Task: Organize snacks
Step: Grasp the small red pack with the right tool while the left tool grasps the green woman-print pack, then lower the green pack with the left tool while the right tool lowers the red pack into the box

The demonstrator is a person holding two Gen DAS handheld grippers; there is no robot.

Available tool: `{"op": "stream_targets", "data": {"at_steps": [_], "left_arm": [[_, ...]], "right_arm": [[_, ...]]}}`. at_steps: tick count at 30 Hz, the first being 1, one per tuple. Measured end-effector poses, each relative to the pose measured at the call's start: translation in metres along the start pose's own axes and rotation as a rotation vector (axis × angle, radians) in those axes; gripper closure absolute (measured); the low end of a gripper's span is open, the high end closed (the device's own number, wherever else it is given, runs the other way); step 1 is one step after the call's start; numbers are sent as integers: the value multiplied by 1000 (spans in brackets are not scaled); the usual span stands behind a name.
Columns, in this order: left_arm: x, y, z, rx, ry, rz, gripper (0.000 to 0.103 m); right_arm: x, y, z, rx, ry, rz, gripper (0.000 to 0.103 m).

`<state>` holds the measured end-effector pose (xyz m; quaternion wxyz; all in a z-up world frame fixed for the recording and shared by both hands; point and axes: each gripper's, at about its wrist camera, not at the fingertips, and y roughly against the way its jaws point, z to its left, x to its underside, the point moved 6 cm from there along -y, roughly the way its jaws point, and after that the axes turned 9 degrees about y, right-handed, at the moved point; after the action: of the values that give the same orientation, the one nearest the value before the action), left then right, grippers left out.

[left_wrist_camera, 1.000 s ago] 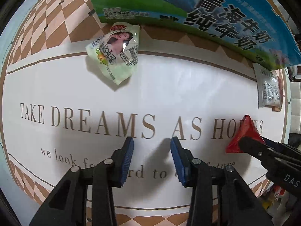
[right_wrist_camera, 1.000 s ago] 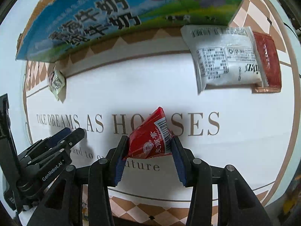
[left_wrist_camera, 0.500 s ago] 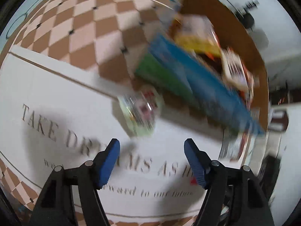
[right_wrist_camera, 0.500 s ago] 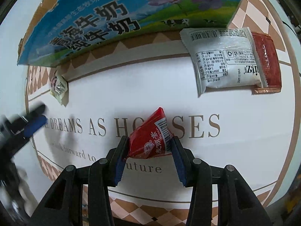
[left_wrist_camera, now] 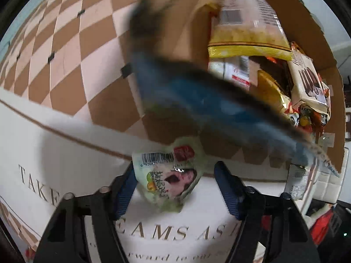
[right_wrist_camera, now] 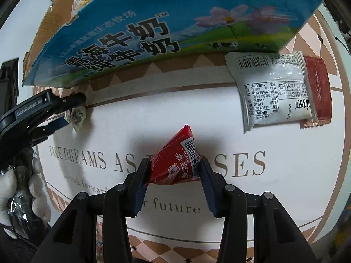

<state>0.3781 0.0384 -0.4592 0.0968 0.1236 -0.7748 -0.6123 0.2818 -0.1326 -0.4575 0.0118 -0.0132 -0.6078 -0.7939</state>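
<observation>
Right gripper [right_wrist_camera: 173, 175] clamped on red packet [right_wrist_camera: 175, 164], barcode up. Left gripper [left_wrist_camera: 175, 188] wide open around green packet [left_wrist_camera: 169, 177] near box [right_wrist_camera: 166, 28]. Tablecloth [right_wrist_camera: 274, 197] lettered "TAKE DREAMS AS". Left gripper stamped "GenRobot.AI".

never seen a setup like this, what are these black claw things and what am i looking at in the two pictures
Each picture comes from a fisheye camera mounted on a hand-held two-finger gripper, looking forward along its fingers. No robot here: a gloved hand holds one of them.

The left view shows the left gripper open around a small green snack packet on the printed tablecloth, with its left finger at the packet's edge. Behind is a cardboard box already holding snacks; its blue side is blurred.

The right view shows the right gripper shut on a red snack packet. A white and red packet lies beside the box.
</observation>
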Motion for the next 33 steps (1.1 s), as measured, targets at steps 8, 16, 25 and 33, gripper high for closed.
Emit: {"op": "stream_targets", "data": {"at_steps": [8, 16, 25, 33], "left_arm": [[52, 11, -23, -27, -75, -25, 48], [98, 64, -79, 57, -134, -66, 48], [21, 166, -86, 143, -188, -181, 47], [-34, 145, -78, 55, -202, -153, 47]], "right_arm": [[10, 2, -2, 16, 27, -12, 56], [17, 56, -1, -47, 41, -98, 56], [-32, 152, 26, -120, 99, -282, 56], [-93, 139, 25, -75, 67, -291, 56]]}}
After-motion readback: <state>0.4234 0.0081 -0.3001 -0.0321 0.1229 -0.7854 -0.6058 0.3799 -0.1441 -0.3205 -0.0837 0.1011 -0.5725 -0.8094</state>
